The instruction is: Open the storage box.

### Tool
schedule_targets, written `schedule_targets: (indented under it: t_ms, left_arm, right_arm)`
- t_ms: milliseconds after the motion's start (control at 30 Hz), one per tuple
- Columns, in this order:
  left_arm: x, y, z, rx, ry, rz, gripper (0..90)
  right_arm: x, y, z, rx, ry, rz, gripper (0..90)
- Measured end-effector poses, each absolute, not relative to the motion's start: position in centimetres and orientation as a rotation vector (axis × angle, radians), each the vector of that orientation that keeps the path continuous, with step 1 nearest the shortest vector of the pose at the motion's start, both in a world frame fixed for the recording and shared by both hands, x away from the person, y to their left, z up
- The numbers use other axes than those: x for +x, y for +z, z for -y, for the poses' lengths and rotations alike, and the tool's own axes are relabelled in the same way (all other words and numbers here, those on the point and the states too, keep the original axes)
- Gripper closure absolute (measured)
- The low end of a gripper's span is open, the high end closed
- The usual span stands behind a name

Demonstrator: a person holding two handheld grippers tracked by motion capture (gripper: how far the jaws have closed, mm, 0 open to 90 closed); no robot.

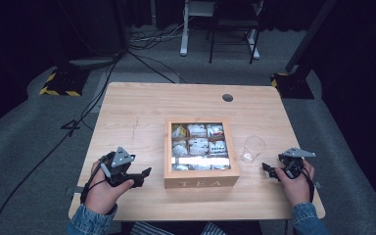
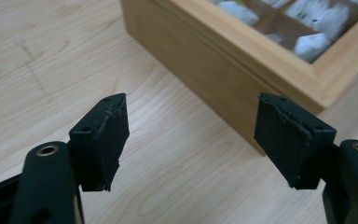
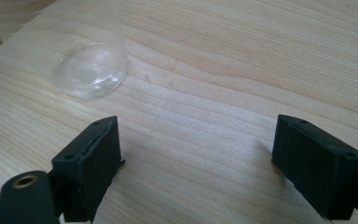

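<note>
Wooden tea box (image 1: 201,183) with a clear lid sits mid-table (image 1: 137,103), packets visible in its compartments. Left gripper (image 1: 146,172) rests just left of it, jaws wide and empty. Right gripper (image 1: 268,170), also wide and empty, lies near a clear plastic cup (image 1: 252,149) right of the box.

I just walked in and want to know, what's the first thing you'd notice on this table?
The wooden tea box in the middle of the table, its clear lid showing little compartments of white tea bags. Just to its right stands an empty clear plastic cup. On each side a hand holds black tongs, left tongs and right tongs, both open and holding nothing.
</note>
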State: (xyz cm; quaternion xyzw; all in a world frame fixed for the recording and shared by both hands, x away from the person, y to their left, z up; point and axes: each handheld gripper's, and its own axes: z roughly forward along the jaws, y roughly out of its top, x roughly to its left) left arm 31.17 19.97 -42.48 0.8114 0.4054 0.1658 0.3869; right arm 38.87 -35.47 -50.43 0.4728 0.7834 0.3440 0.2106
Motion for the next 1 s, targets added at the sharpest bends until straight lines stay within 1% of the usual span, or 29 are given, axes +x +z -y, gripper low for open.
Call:
schedule_targets:
  t_ms: [167,300,667,800,1000]
  left_arm:
    - [30.6,-42.1,-18.6,2.077,0.393,-0.974,26.7]
    - [30.2,-42.4,-17.5,2.097,0.346,-0.934,26.7]
    - [30.0,-43.5,-15.2,2.136,0.281,-0.885,27.2]
    - [30.1,-44.1,-14.8,2.146,0.286,-0.889,28.7]
    - [30.2,-44.5,-14.5,2.153,0.286,-0.878,37.2]
  right_arm:
    - [38.9,-50.4,35.5,1.314,0.956,-2.177,15.6]
    - [38.9,-50.4,35.5,1.314,0.956,-2.177,15.6]
    - [38.9,-50.4,35.5,1.31,0.958,-2.181,15.6]
    - [38.9,-50.4,35.5,1.31,0.958,-2.181,15.6]
    - [38.9,-50.4,35.5,1.31,0.958,-2.181,15.6]
